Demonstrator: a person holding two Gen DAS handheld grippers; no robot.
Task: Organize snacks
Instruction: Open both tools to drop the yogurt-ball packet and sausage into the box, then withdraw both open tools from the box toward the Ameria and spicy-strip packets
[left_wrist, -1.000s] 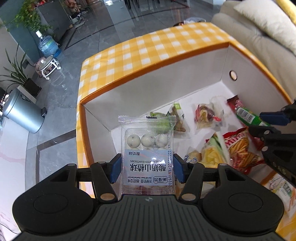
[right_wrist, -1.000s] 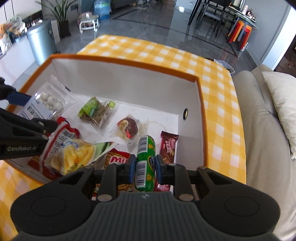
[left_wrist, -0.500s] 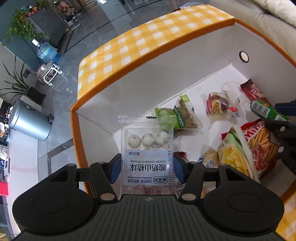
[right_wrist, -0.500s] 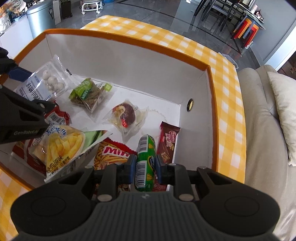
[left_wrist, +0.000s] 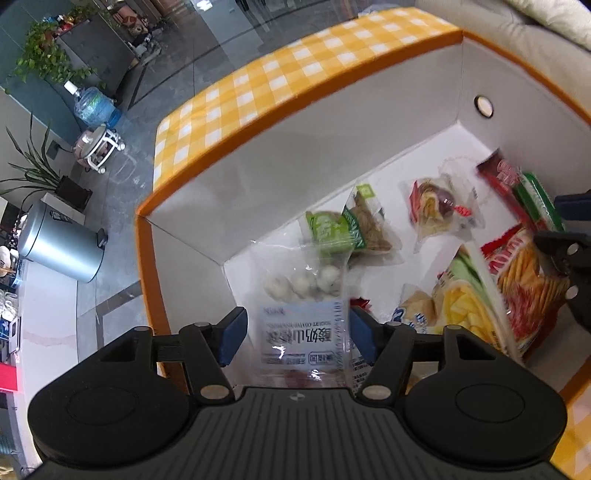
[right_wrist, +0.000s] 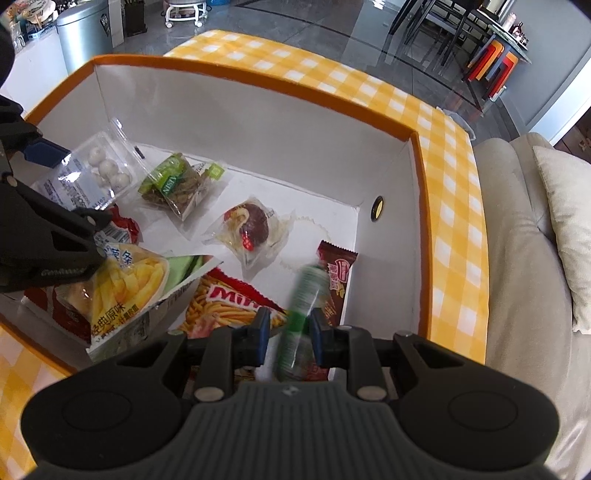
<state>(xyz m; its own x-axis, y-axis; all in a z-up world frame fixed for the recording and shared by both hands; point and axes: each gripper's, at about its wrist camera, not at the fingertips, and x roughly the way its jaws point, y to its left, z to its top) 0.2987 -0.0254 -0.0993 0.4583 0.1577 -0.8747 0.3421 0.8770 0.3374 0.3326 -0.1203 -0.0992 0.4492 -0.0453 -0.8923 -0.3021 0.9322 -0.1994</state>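
Note:
A white box (left_wrist: 295, 166) with an orange rim holds several snacks. My left gripper (left_wrist: 298, 334) hangs over its near left corner with its jaws opening. The clear packet of white hawthorn balls (left_wrist: 301, 295) is blurred between the pads, apart from the left one, and is slipping down. My right gripper (right_wrist: 290, 332) is over the box's (right_wrist: 240, 118) right end with its jaws a little apart. The green roll (right_wrist: 306, 295) between them is blurred and tilted, with a sliver of gap at the left pad. The right wrist view shows the left gripper (right_wrist: 83, 184) around the packet (right_wrist: 92, 173).
On the box floor lie a green packet (right_wrist: 173, 184), a wrapped pastry (right_wrist: 251, 225), a brown bar (right_wrist: 338, 273), a red stick-snack bag (right_wrist: 225, 306) and a fries bag (right_wrist: 129, 284). A beige sofa (right_wrist: 524, 258) stands right of the box. A metal bin (left_wrist: 59, 243) stands on the floor.
The left jaws have spread and the hawthorn packet has sunk between them, now blurred. The green roll has tipped and blurred in the right gripper. Both views have drawn closer to the box floor.

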